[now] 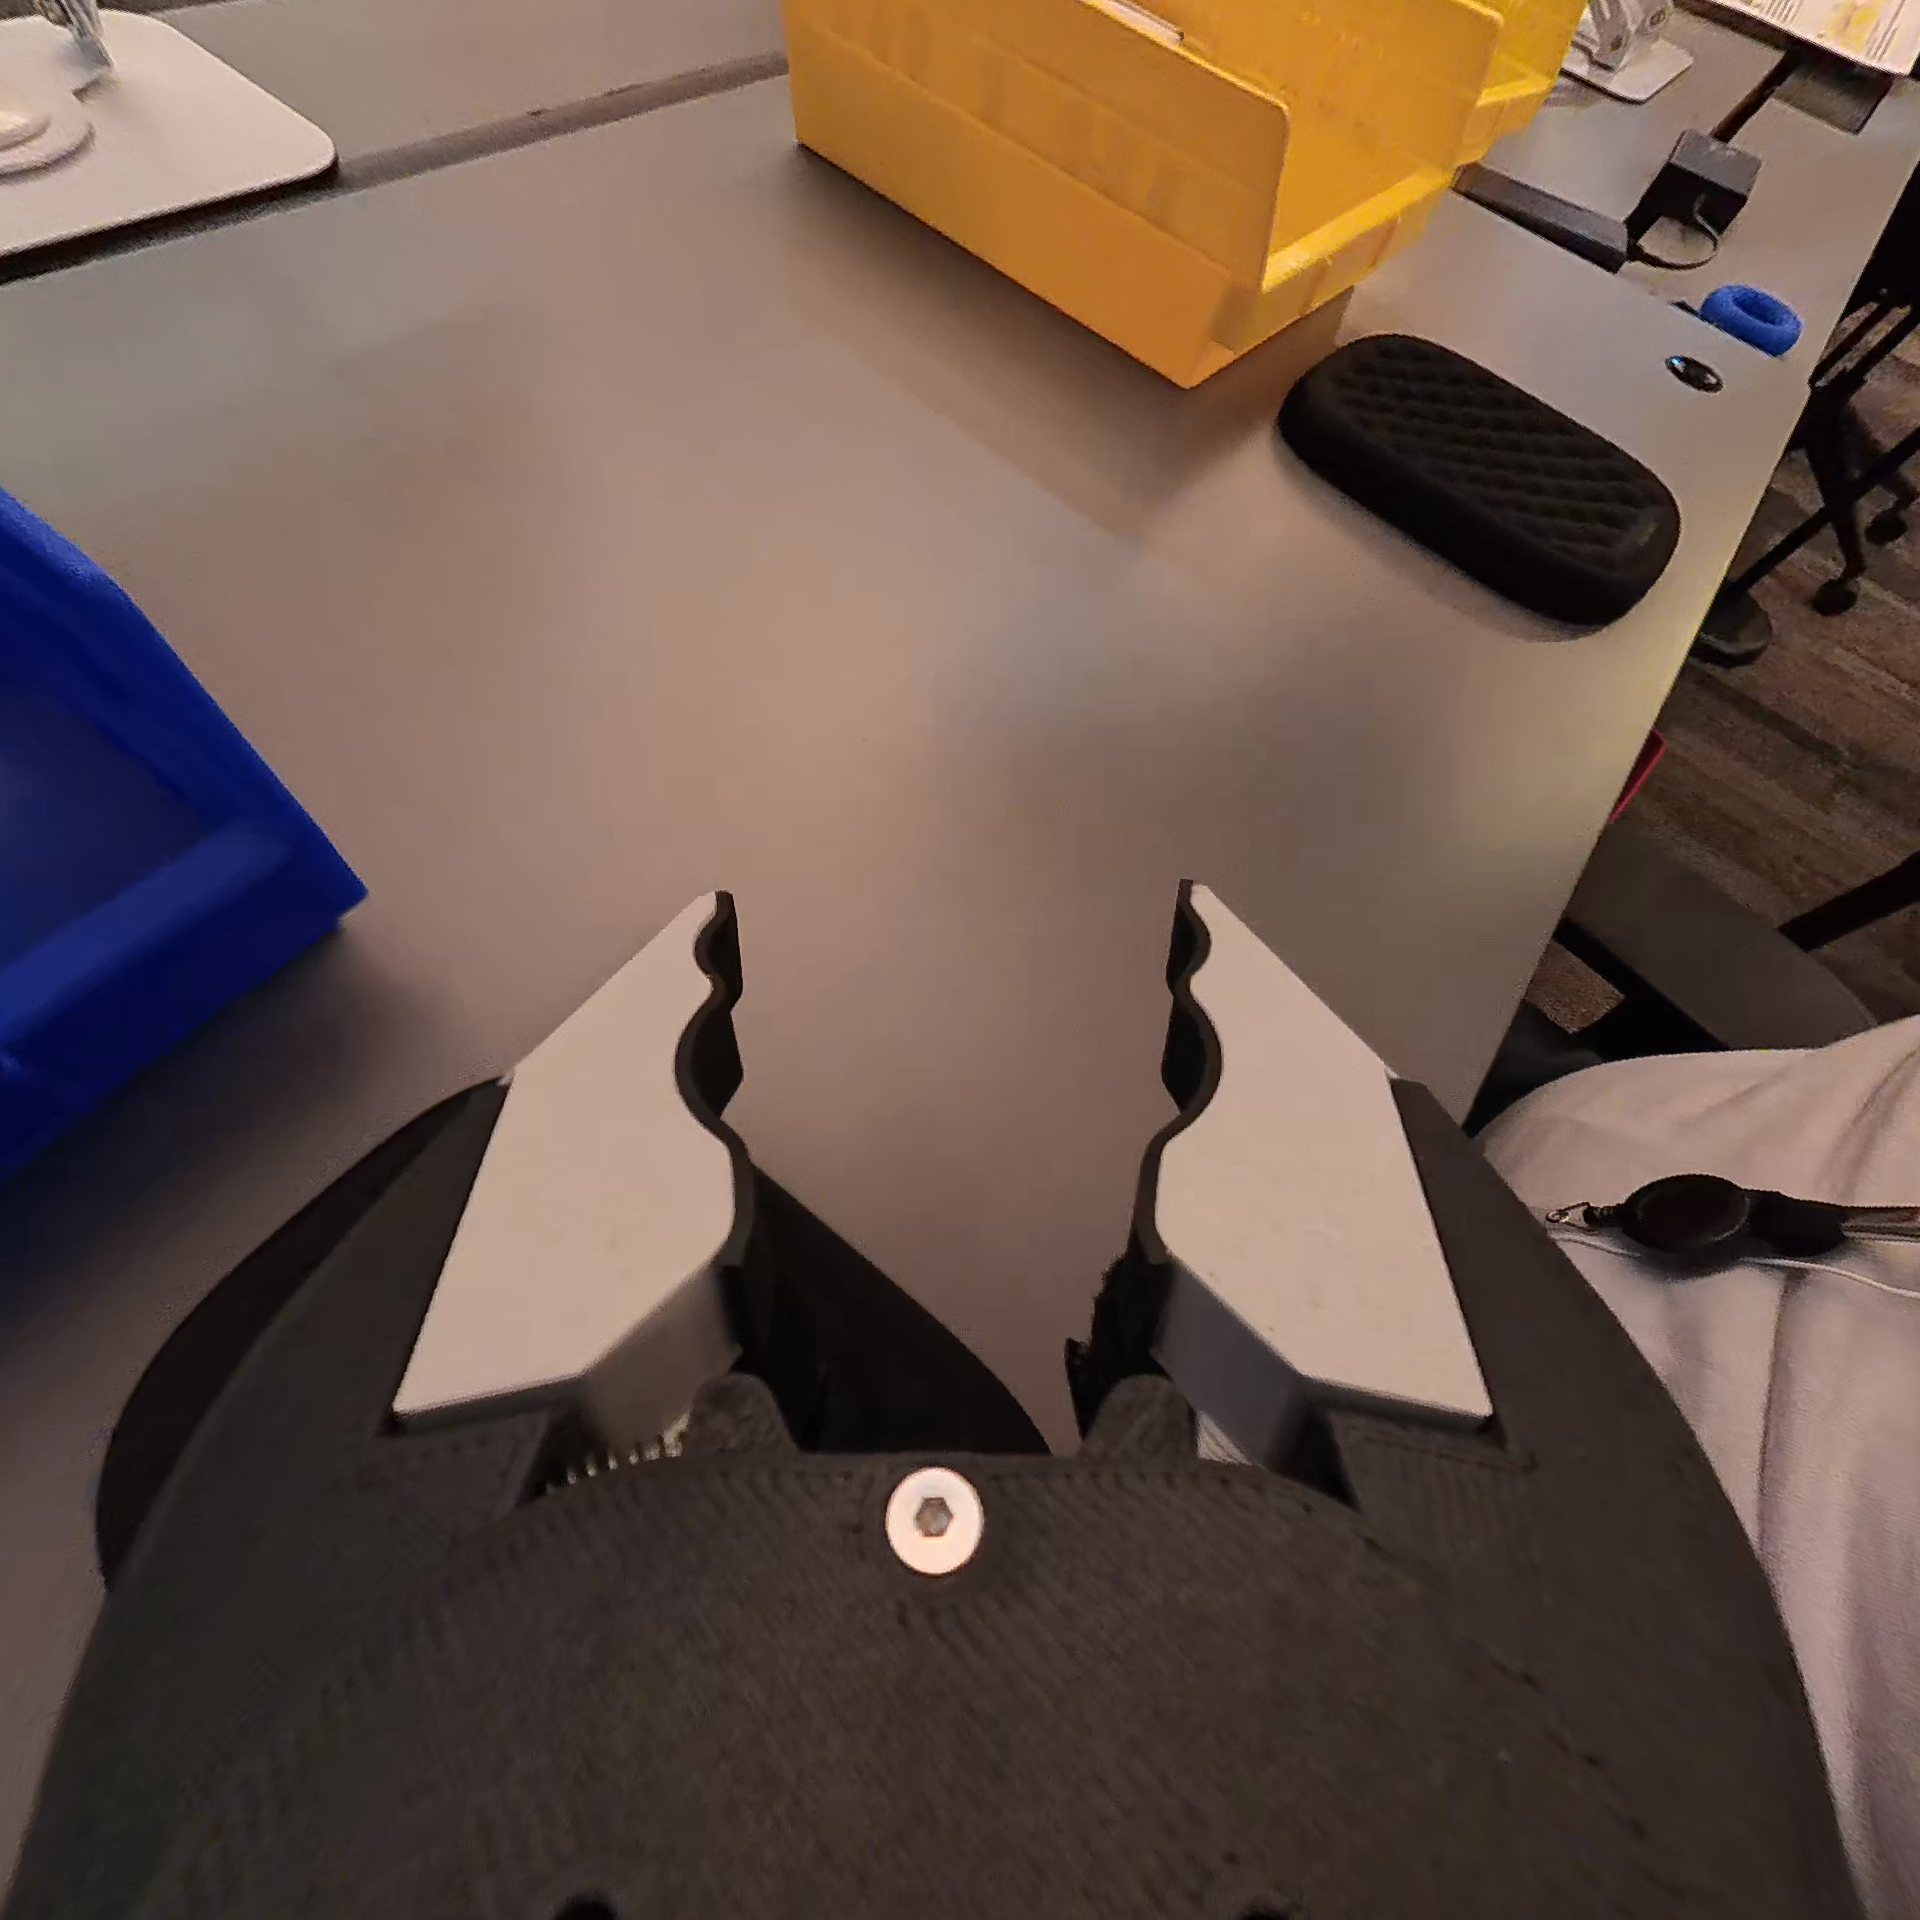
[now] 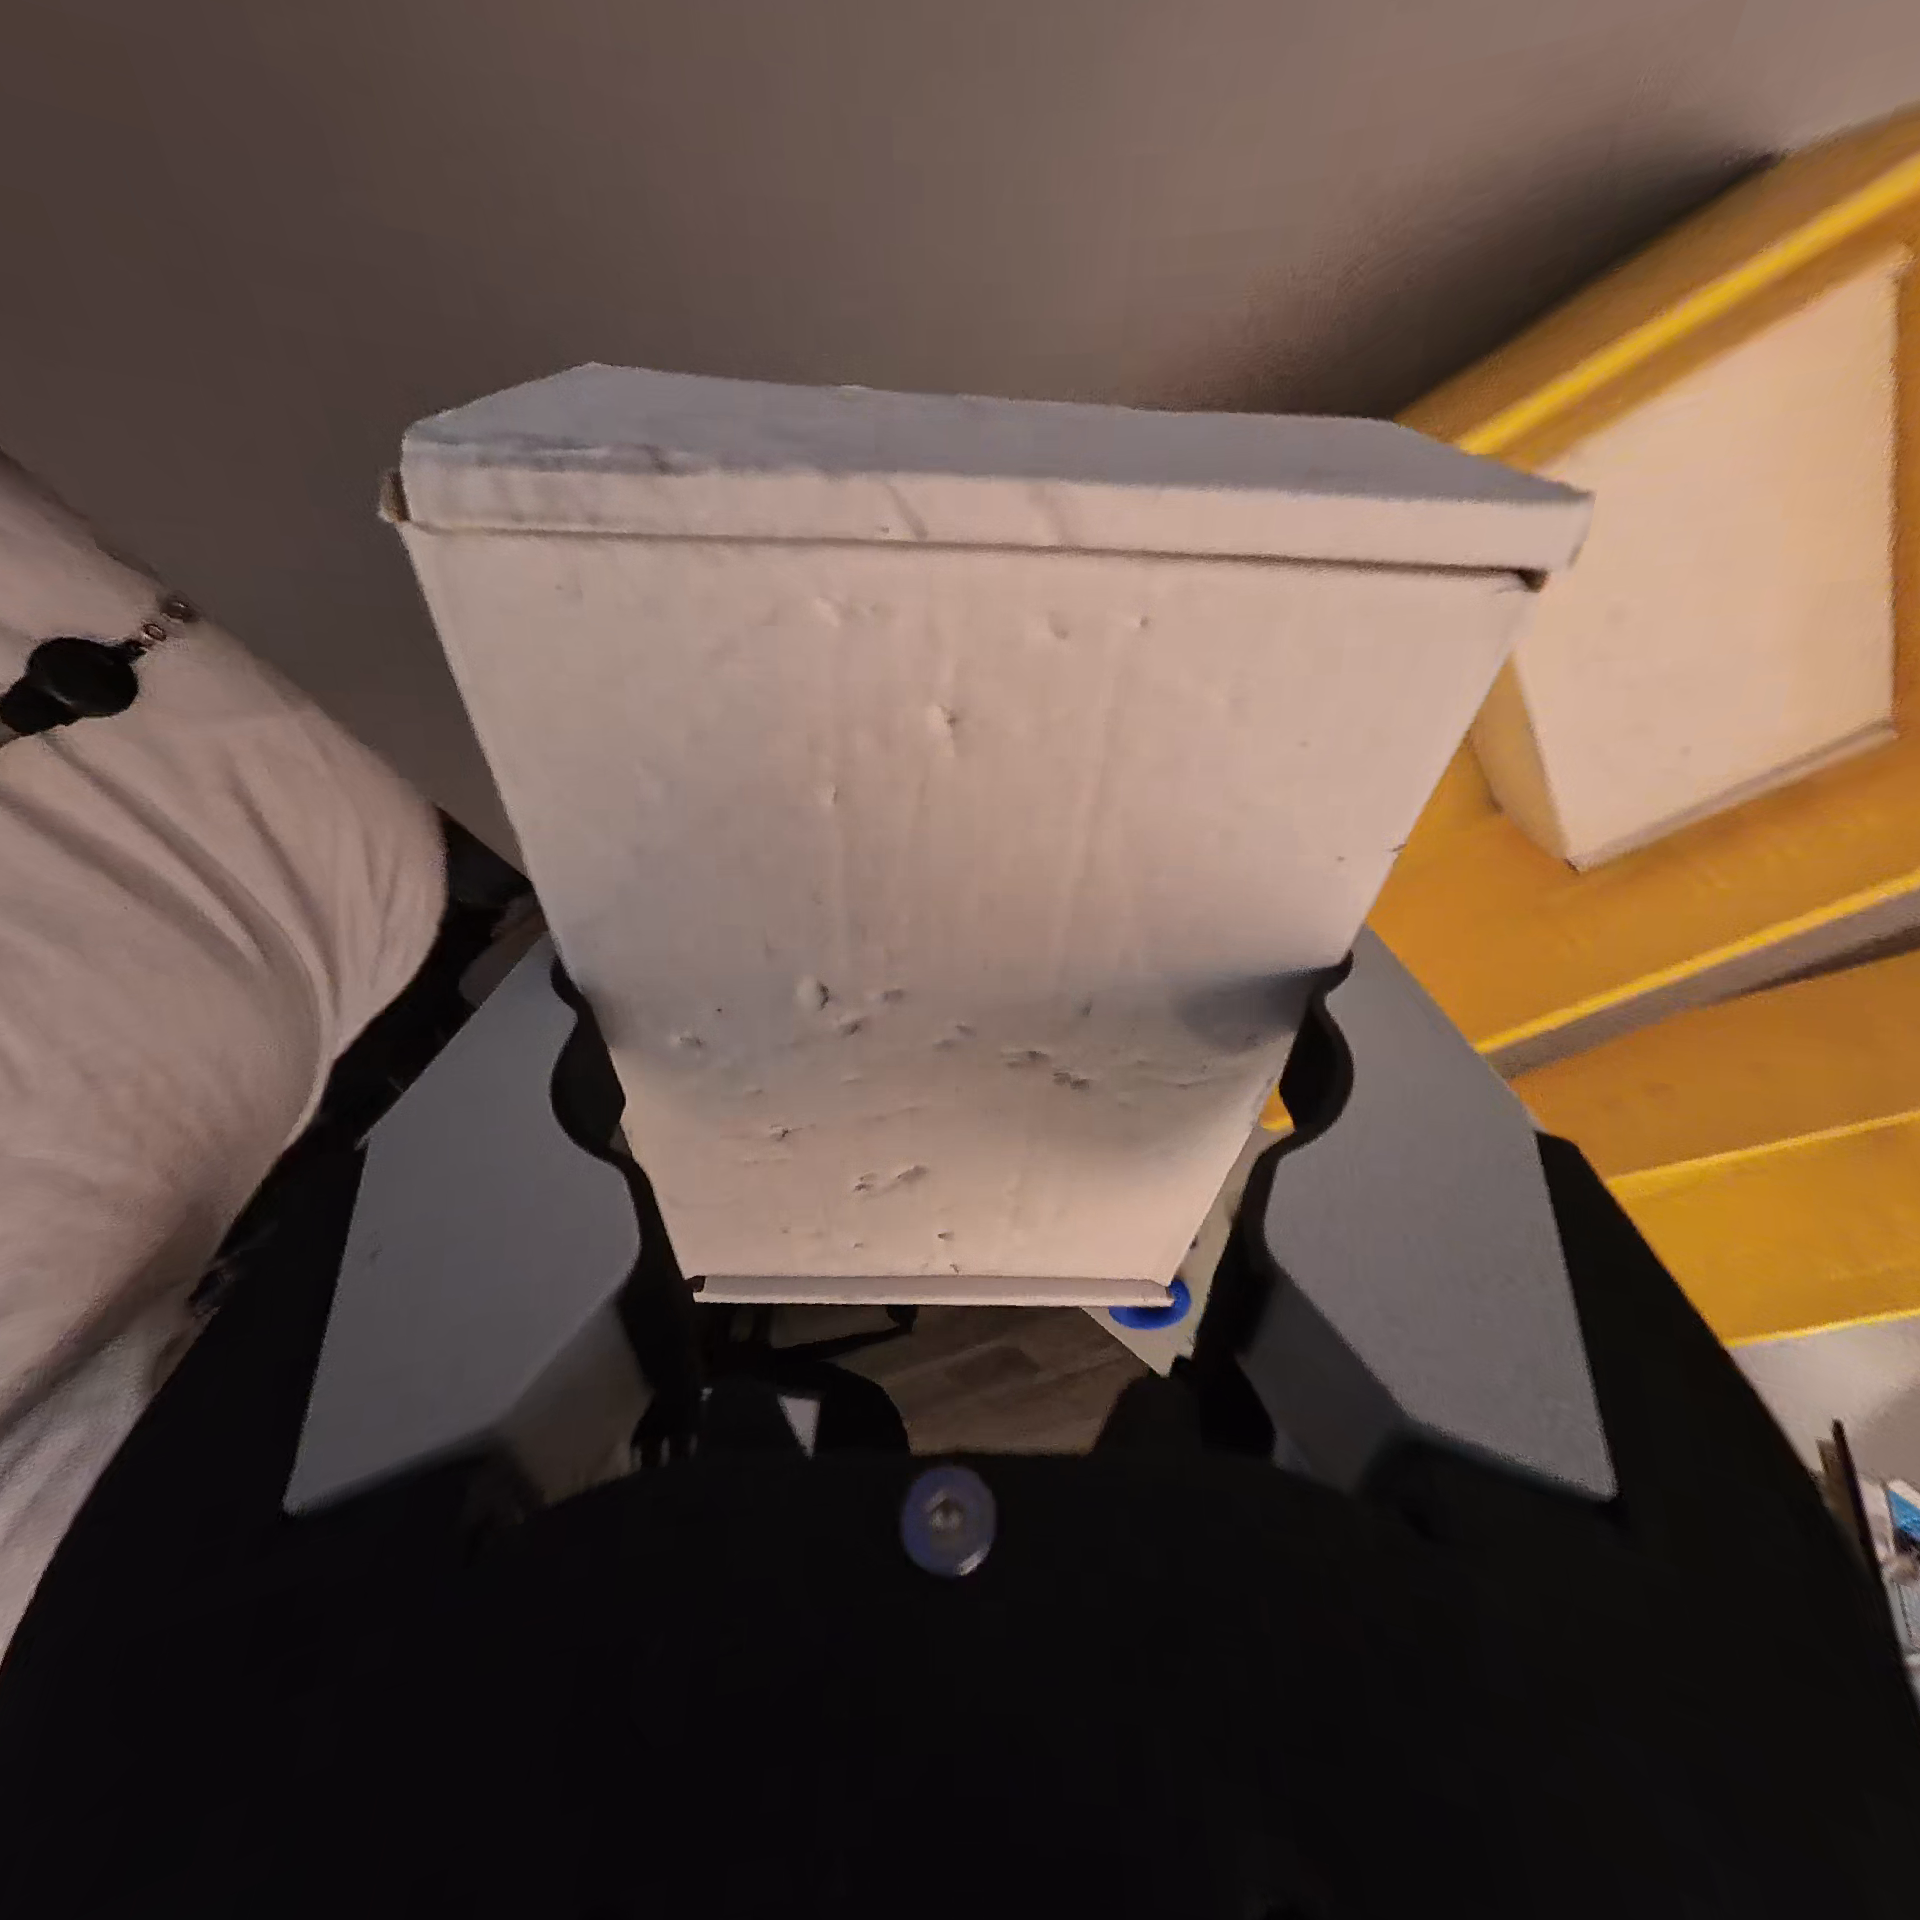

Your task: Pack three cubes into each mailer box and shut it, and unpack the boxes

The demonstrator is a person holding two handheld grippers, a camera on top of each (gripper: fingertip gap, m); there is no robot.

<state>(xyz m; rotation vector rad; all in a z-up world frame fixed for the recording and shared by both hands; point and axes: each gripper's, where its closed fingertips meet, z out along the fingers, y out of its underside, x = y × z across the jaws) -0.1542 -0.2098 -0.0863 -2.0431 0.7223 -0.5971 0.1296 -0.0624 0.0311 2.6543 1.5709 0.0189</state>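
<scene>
Left wrist view, left to right: blue plastic bin (image 1: 135, 831) at the left edge, contents not visible. My left gripper (image 1: 956, 914) sits at lower centre, fingers (image 1: 644, 1091) spread apart with nothing between them, hovering over bare grey desk (image 1: 727, 520). Yellow plastic bin (image 1: 1091, 177) at top centre; black textured oval pad (image 1: 1475, 473) to its lower right near the desk edge. No cubes visible anywhere in this view.

Right wrist view, left to right: a pale sleeve or garment of a person (image 2: 156, 883) at the left. My right gripper (image 2: 951, 1039) in the centre, fingers (image 2: 488, 1195) clamped on the two sides of a white corrugated cardboard mailer box (image 2: 935, 831), lid closed, held off the desk. A small blue thing (image 2: 1143, 1317) peeks at the box's lower right corner; can't tell if it's a cube. Yellow bin again on the right, with a second white cardboard box (image 2: 1704, 582) lying in it.

Progress guess: this box looks shut, so either packed and heading to the yellow bin, or just picked out of it for unpacking. I can't tell which. One more box is in the bin; how many boxes remain unknown.
</scene>
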